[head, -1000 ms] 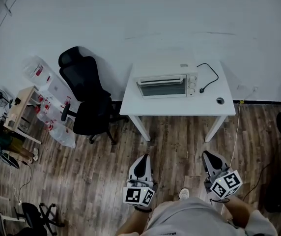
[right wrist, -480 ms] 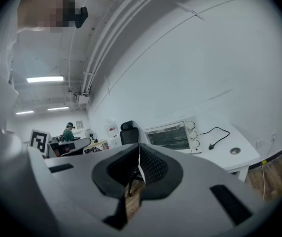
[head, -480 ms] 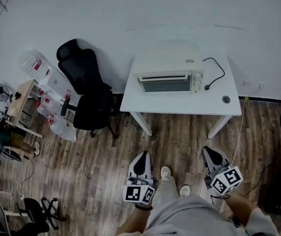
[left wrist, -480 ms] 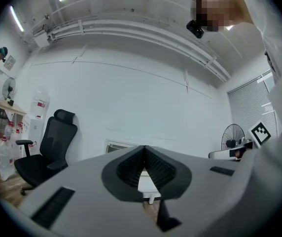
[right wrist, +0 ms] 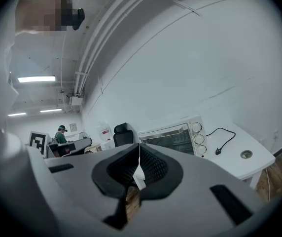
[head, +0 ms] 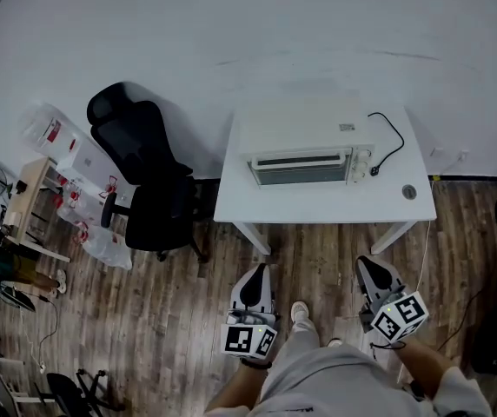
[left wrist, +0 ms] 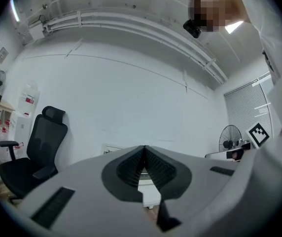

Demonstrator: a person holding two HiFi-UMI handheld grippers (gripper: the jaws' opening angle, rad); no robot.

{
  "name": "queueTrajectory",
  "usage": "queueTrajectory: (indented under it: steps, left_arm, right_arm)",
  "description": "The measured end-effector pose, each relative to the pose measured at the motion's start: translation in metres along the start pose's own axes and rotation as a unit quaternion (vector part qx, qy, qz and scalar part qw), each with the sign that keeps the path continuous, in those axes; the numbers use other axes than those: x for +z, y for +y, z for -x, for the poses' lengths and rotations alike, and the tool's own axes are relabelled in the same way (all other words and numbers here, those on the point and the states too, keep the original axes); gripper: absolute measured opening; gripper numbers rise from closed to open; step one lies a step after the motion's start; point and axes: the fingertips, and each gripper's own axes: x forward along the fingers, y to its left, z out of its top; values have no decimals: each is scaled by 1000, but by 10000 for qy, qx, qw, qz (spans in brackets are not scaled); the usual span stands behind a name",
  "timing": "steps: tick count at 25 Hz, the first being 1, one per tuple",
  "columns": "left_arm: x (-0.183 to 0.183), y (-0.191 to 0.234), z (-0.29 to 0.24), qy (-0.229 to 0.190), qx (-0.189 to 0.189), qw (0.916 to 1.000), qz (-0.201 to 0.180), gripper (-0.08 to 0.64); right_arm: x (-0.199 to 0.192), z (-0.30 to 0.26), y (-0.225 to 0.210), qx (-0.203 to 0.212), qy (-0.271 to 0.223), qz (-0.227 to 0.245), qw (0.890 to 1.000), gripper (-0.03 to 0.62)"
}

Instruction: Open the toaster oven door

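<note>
Toaster oven (head: 305, 165) stands near the middle of the white table (head: 318, 207), against the wall, with its glass door shut upright; what lies behind the glass is too dim to make out. In the right gripper view, 3 round knobs (right wrist: 198, 138) run down the right side of its front. A small label (head: 346, 128) sits on the oven's top, too small to read. A black cord (head: 392, 146) with its plug lies loose on the tabletop right of the oven, and a round grommet (head: 409, 193) is set in the table near the right corner. Left of the table stands a black office chair (head: 140, 189); beyond it is a pale jug (head: 49, 130) with a red label whose print is unreadable, and a clear plastic bag (head: 105, 243) lies on the wood floor (head: 170, 320), its contents indistinct. The left gripper (head: 254, 273) and right gripper (head: 366, 264) are held low, well short of the table, and both point toward it. Each has its jaws clenched together with nothing between them. Each gripper's cube carries black-and-white square markers, without readable writing.
</note>
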Motion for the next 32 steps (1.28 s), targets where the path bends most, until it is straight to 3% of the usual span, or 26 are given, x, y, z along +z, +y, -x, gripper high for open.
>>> queueTrajectory:
  steps: [14,28,32]
  left_arm:
    - [-6,66,-90,73,-739,9970,227,8]
    - [-21,59,-156,230,-1145,9922,439,8]
    - [-26,52,-174,289,-1187,9914,472,8]
  right_arm:
    - [9,-107,-7,-429,-152,-100,9989,18]
    - [2,-167,-48,-427,-252,-1099,9927,18]
    - [-8,-185,-69,-418,-302,-1716,9838,18]
